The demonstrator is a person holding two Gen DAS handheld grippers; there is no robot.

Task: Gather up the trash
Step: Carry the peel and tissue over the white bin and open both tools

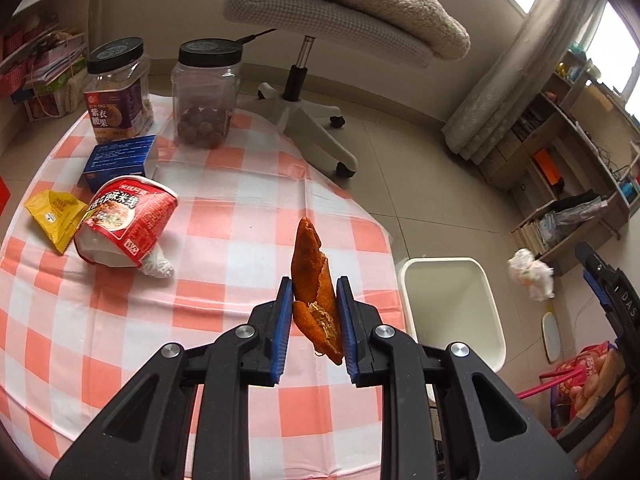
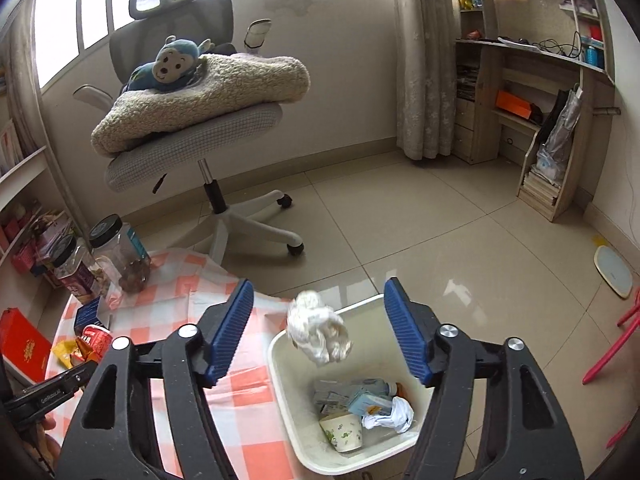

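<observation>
My left gripper (image 1: 314,286) is shut on a piece of orange peel (image 1: 310,276) and holds it above the checked tablecloth (image 1: 224,208). A white trash bin (image 1: 452,304) stands on the floor just right of the table. My right gripper (image 2: 318,316) is open above the bin (image 2: 288,392). A crumpled white tissue (image 2: 318,330) is in the air between its fingers, touching neither; it also shows in the left wrist view (image 1: 530,274). The bin holds a paper cup (image 2: 342,430), cartons and tissue. A red noodle cup (image 1: 124,224) and a yellow wrapper (image 1: 56,214) lie on the table.
Two black-lidded jars (image 1: 206,92) and a blue box (image 1: 120,158) stand at the table's far side. An office chair (image 2: 208,128) with a blanket and plush toy stands beyond the table. Wooden shelves (image 2: 540,120) line the right wall. Red chair legs (image 2: 616,344) are at the right.
</observation>
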